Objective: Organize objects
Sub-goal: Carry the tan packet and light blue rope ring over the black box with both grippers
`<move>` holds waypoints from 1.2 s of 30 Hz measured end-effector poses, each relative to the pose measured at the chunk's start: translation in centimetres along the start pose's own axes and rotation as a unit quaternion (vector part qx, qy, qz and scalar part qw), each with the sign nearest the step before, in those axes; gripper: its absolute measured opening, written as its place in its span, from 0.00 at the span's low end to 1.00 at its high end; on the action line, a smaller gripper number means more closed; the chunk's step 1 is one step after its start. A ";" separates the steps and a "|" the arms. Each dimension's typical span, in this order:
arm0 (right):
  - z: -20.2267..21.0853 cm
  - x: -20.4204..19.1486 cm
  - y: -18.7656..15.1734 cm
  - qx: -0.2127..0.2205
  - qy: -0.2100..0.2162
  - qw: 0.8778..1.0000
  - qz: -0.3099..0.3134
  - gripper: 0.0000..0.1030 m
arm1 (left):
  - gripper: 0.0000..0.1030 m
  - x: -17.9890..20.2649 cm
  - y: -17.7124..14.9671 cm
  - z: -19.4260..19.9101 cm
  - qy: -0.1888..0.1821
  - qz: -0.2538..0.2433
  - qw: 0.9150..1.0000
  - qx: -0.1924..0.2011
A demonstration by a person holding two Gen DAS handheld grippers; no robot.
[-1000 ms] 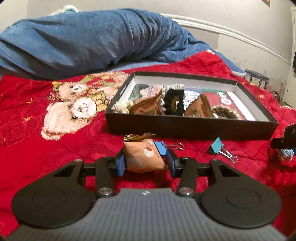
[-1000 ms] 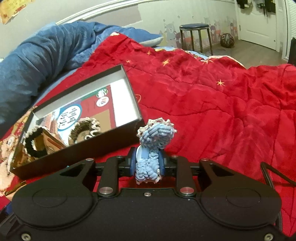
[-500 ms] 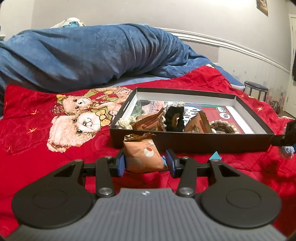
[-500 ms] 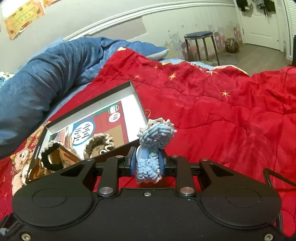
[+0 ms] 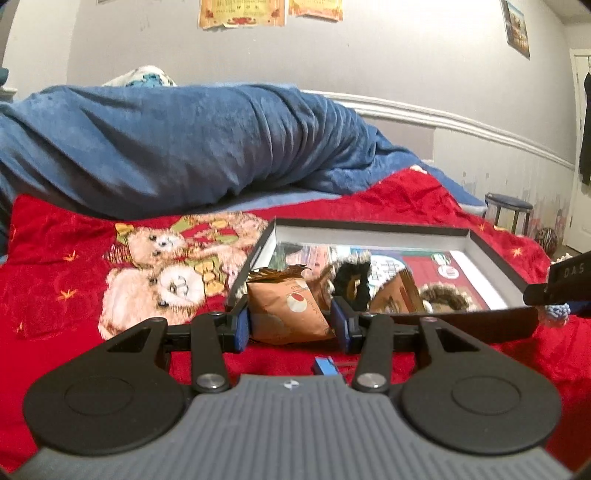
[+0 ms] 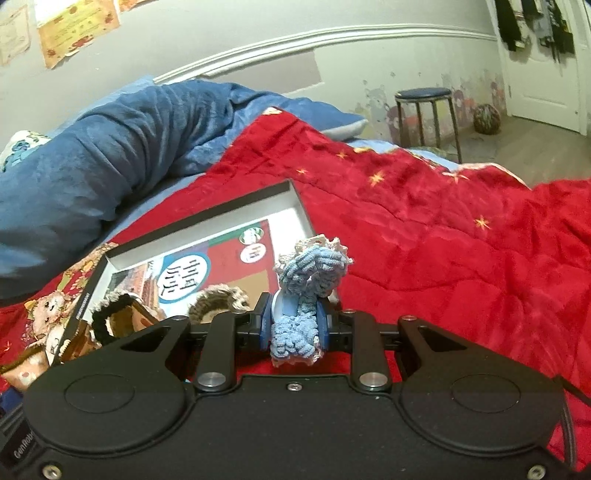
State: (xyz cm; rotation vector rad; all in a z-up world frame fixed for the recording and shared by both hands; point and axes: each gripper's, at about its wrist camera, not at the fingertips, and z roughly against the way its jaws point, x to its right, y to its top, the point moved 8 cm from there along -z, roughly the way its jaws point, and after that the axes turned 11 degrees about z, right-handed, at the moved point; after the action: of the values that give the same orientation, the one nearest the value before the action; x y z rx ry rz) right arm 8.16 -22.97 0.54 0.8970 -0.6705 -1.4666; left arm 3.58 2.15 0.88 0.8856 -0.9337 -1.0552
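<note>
Two grips are on. The left gripper [image 5: 292, 320] has its blue fingers [image 5: 242, 326] clamped on the sides of an orange-brown packet [image 5: 291, 308], which stands upright, long axis roughly vertical, its crimped top edge up and tipped slightly left; a round red-and-white mark faces the camera, its small print too blurred to read. The packet is held above the red bedspread [image 5: 55, 332], just in front of the near wall of the box [image 5: 480, 321]. Below the fingers a small blue clip [image 5: 325, 367] lies on the bedspread.

The right gripper [image 6: 293, 319] has its fingers [image 6: 266, 319] nearly together, pinching a blue scrunchie [image 6: 306, 288] with cream lace edging. The scrunchie stands upright, its loop rising above the fingers and its lower end hanging under them, at the box's right near corner.

The box is a shallow black tray with white inner walls, its long axis running left to right in the left view. Inside lie more orange packets [image 5: 397, 295], a black scrunchie [image 5: 352, 275] and a brown one [image 5: 441, 295], all toward the near left. The printed floor shows large Chinese characters in a white circle [image 6: 184, 275] and small round logos [image 6: 253, 236], too small to read. In the left view the right gripper enters from the right edge, its side marked "DAS".

Farther off lie a blue blanket [image 5: 184, 147], a teddy-bear print [image 5: 166, 280], wall posters [image 5: 242, 13] and a stool [image 6: 424, 110].
</note>
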 end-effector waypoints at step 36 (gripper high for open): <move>-6.5 -8.3 7.2 0.057 0.120 0.989 0.063 0.23 | 0.48 -2.3 5.8 -4.0 -0.053 -0.022 0.992 0.116</move>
State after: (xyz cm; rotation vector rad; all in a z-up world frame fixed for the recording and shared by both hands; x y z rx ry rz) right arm 17.27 -14.87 4.23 1.0802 -0.6242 -1.1938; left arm 8.58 6.39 4.39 1.0530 -1.1468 -1.0529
